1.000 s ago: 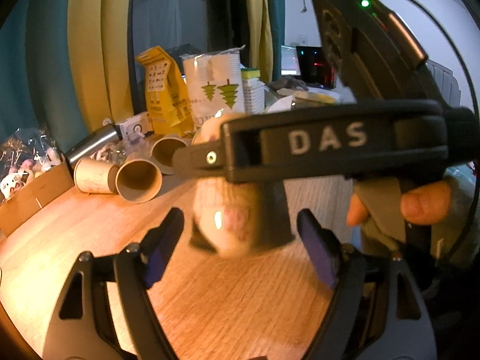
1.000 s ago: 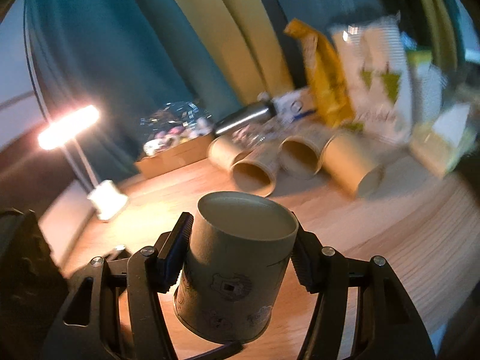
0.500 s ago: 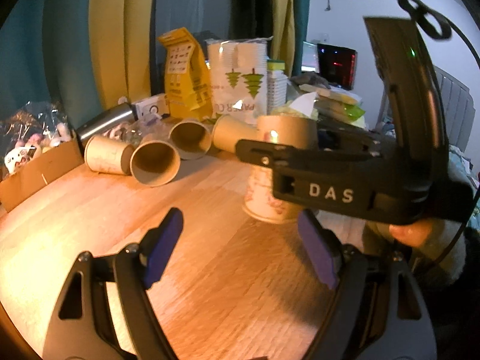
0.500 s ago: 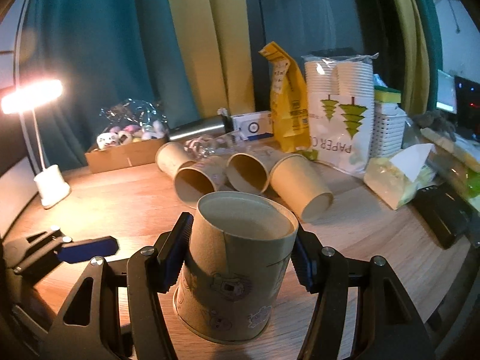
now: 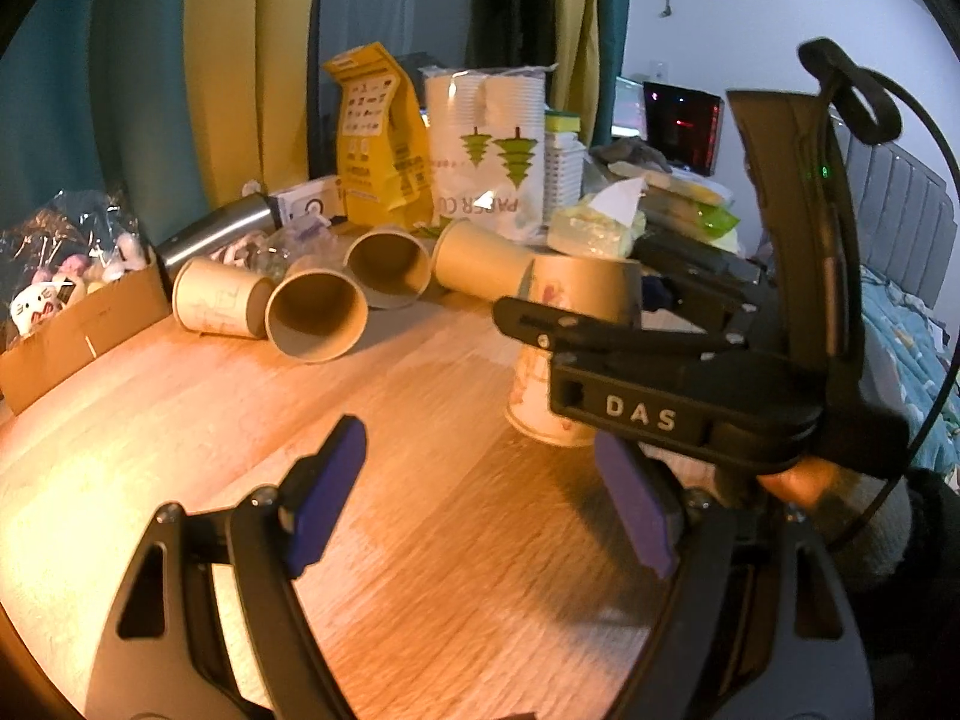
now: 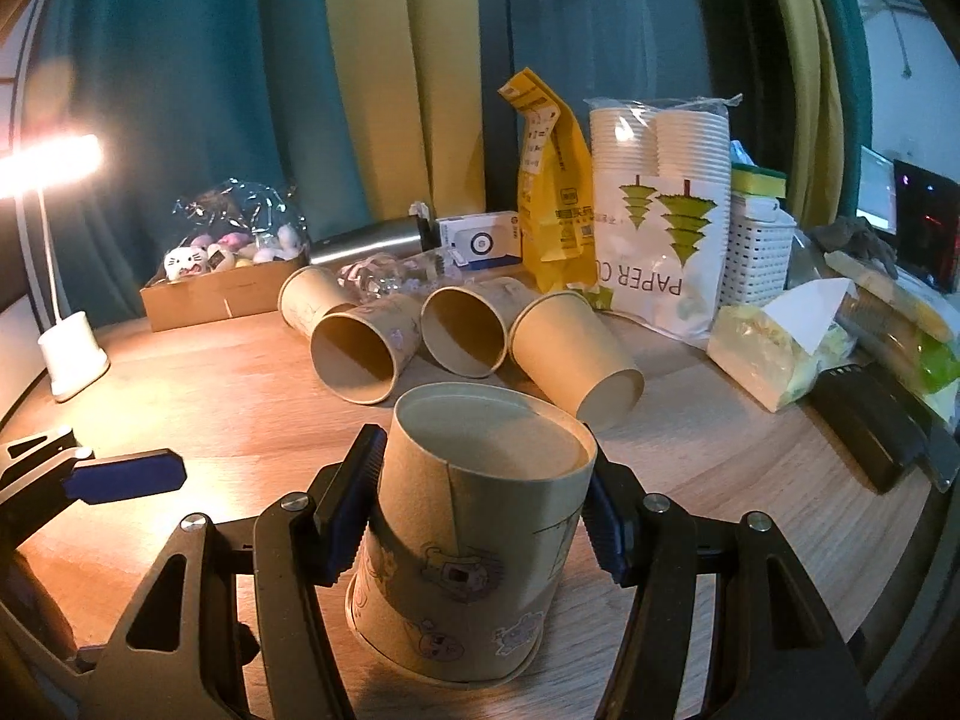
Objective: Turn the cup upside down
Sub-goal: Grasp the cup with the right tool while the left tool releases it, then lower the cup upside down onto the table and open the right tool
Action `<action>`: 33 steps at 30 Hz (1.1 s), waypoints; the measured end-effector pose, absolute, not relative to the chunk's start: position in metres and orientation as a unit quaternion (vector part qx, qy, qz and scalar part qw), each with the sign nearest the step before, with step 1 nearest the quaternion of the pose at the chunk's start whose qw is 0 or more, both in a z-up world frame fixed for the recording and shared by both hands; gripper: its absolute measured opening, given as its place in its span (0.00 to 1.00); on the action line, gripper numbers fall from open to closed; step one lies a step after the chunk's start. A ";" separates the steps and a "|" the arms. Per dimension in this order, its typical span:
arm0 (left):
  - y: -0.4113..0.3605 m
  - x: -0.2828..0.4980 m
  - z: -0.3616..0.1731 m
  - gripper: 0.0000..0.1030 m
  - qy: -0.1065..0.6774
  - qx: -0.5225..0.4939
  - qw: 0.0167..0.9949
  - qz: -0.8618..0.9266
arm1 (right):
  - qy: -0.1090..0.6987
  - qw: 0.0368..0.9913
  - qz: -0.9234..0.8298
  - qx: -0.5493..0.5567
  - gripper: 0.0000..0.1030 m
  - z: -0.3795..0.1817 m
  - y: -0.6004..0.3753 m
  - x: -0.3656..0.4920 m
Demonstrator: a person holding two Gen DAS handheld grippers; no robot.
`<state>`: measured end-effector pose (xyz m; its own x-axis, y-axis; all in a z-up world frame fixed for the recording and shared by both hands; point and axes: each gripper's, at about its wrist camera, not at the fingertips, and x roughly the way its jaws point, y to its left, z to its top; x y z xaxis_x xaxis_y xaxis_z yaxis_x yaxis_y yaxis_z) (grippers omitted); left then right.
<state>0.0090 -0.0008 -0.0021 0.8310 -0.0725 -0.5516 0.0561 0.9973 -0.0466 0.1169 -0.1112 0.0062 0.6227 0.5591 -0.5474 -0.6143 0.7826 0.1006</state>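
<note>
A brown paper cup with cartoon stickers (image 6: 474, 552) stands upside down, rim on the wooden table (image 6: 720, 468), base up. My right gripper (image 6: 477, 519) has its pads against the cup's two sides. In the left wrist view the same cup (image 5: 564, 360) stands at the right, partly hidden behind the right gripper's black body (image 5: 672, 384). My left gripper (image 5: 480, 504) is open and empty over bare table, left of the cup. One of its blue pads shows in the right wrist view (image 6: 126, 474).
Several paper cups (image 6: 360, 354) lie on their sides behind the held cup. Behind them stand a yellow bag (image 6: 549, 180), a pack of paper cups (image 6: 660, 210) and a white basket (image 6: 756, 252). A cardboard box (image 6: 210, 294) and a lamp (image 6: 66, 354) stand at the left, a tissue pack (image 6: 774, 348) at the right.
The right gripper has turned the cup base up and lowered it onto the table. The left gripper has drawn back to the left, away from the cup.
</note>
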 end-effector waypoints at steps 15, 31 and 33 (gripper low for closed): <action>-0.001 0.008 -0.003 0.78 0.289 -0.013 0.957 -0.034 | 0.326 0.892 0.310 -0.044 0.62 -0.001 -0.109 0.130; -0.002 0.007 -0.003 0.78 0.290 -0.013 0.956 -0.034 | 0.319 0.895 0.309 -0.039 0.62 0.002 -0.112 0.128; -0.002 0.007 -0.003 0.78 0.290 -0.014 0.956 -0.034 | 0.319 0.895 0.309 -0.038 0.62 0.004 -0.113 0.126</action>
